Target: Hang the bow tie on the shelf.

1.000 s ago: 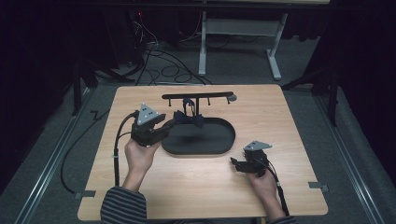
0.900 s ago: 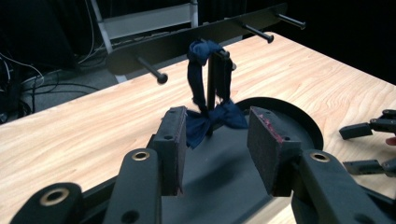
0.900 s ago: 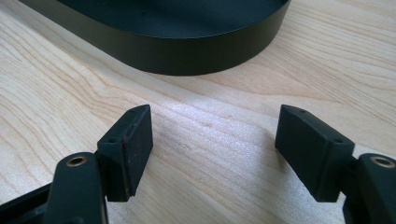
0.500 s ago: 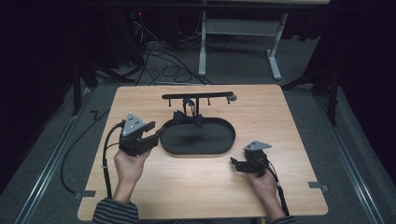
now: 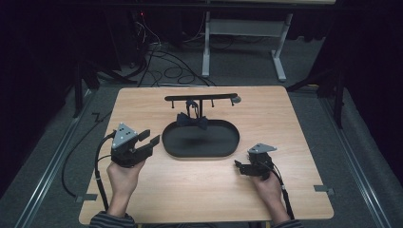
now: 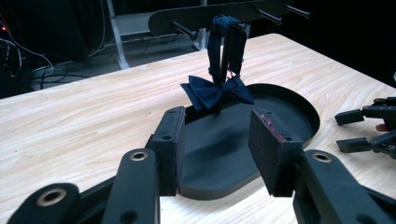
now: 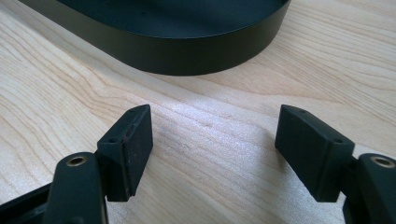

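Note:
A dark blue bow tie (image 5: 192,120) hangs by its strap from a peg of the black rack (image 5: 201,98) and rests at the back rim of the black oval tray (image 5: 200,139). In the left gripper view the bow tie (image 6: 215,91) hangs just beyond my jaws, over the tray (image 6: 280,105). My left gripper (image 5: 148,141) is held above the table to the left of the tray, open and empty. My right gripper (image 5: 239,167) rests low on the table at the tray's front right, open, with bare wood between its fingers (image 7: 133,140).
The wooden table (image 5: 209,190) has free room in front of the tray and on both sides. Cables trail from each gripper toward the near edge. Behind the table stand a white desk frame (image 5: 242,38) and floor cables (image 5: 161,57).
My left gripper has drawn back from the tray's left rim, leftward and toward the person, and stands open. The right gripper has stayed put.

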### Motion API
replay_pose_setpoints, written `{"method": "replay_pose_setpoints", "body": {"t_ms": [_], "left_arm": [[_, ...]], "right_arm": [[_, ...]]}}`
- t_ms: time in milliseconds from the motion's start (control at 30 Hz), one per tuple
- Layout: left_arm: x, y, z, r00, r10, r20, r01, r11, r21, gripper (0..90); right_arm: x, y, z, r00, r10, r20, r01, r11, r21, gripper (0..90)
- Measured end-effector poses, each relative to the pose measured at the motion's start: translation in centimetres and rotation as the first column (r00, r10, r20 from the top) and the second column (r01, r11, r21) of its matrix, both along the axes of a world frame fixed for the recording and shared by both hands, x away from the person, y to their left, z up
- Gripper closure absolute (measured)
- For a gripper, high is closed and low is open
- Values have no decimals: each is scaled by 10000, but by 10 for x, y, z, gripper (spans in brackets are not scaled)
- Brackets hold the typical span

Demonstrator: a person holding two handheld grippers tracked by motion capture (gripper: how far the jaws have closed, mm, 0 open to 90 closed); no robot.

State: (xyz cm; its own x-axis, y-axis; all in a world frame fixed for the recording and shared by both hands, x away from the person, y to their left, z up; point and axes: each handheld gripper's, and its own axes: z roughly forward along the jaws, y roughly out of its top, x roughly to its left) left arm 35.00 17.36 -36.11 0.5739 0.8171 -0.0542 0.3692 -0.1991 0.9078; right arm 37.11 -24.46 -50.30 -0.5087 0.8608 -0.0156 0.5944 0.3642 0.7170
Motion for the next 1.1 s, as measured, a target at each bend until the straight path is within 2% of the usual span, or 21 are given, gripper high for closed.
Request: {"method": "replay_pose_setpoints", "body": {"t_ms": [600, 700, 1100], "left_arm": [[-21, 13, -11, 10000, -19, -35, 18, 9995, -301, 551], [-24, 16, -13, 9999, -47, -102, 43, 9991, -422, 549], [-32, 19, -26, 9990, -152, -424, 132, 9988, -473, 539]], "right_arm": [[0, 0, 0, 10000, -49, -16, 49, 10000, 24, 291], [0, 1, 0, 10000, -56, -14, 57, 10000, 23, 291], [0, 1, 0, 10000, -68, -9, 68, 10000, 23, 292]]}}
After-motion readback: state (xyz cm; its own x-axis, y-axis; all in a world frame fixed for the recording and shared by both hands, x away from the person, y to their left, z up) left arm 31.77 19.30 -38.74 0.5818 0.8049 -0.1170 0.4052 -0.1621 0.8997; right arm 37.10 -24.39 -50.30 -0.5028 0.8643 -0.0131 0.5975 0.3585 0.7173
